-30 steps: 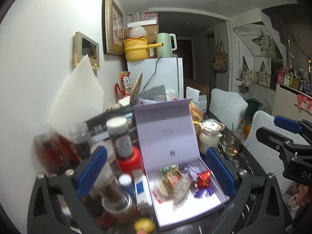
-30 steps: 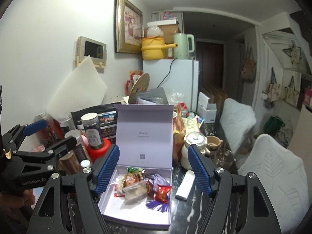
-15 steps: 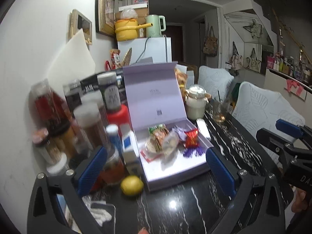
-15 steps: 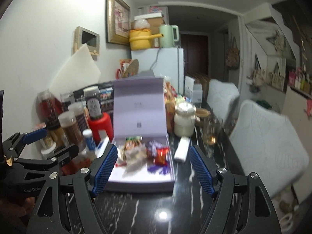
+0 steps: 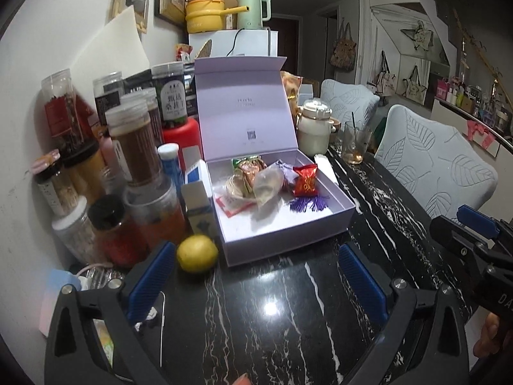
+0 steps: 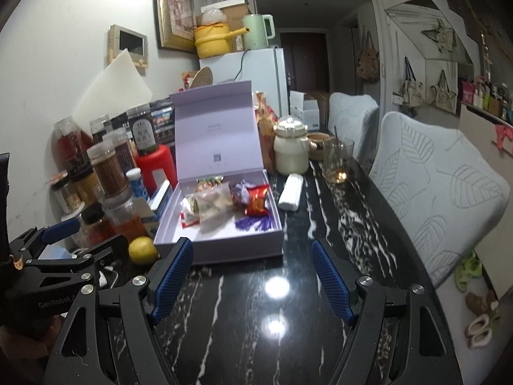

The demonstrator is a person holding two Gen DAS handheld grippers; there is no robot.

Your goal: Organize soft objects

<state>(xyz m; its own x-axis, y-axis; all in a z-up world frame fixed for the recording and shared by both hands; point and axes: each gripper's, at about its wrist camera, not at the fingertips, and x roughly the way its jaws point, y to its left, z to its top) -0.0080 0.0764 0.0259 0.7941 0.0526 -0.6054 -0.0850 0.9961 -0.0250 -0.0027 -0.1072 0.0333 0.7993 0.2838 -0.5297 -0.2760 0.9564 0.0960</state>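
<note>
An open lavender box (image 5: 288, 234) (image 6: 224, 250) sits on the black marble table (image 5: 272, 337) with its lid upright. Inside lie soft snack packets: a red packet (image 5: 306, 179) (image 6: 258, 200), a clear packet (image 5: 267, 186) (image 6: 213, 205), a gold-green wrapped one (image 5: 248, 171) and a purple tassel (image 5: 309, 203) (image 6: 253, 223). My left gripper (image 5: 256, 272) is open, low over the table just short of the box's front wall. My right gripper (image 6: 253, 256) is open too, nothing between its fingers, beside the left one and facing the same box.
Several jars and bottles (image 5: 134, 141) crowd the table's left side by the wall. A lemon (image 5: 196, 252) lies at the box's near-left corner. A white pot (image 6: 290, 150), a glass (image 6: 336, 160) and a white packet (image 6: 291, 191) stand right of the box. Padded chairs (image 6: 433, 186) line the right edge.
Both grippers have sunk toward the table and tipped downward. More bare tabletop now shows in front of the box. Nothing was grasped.
</note>
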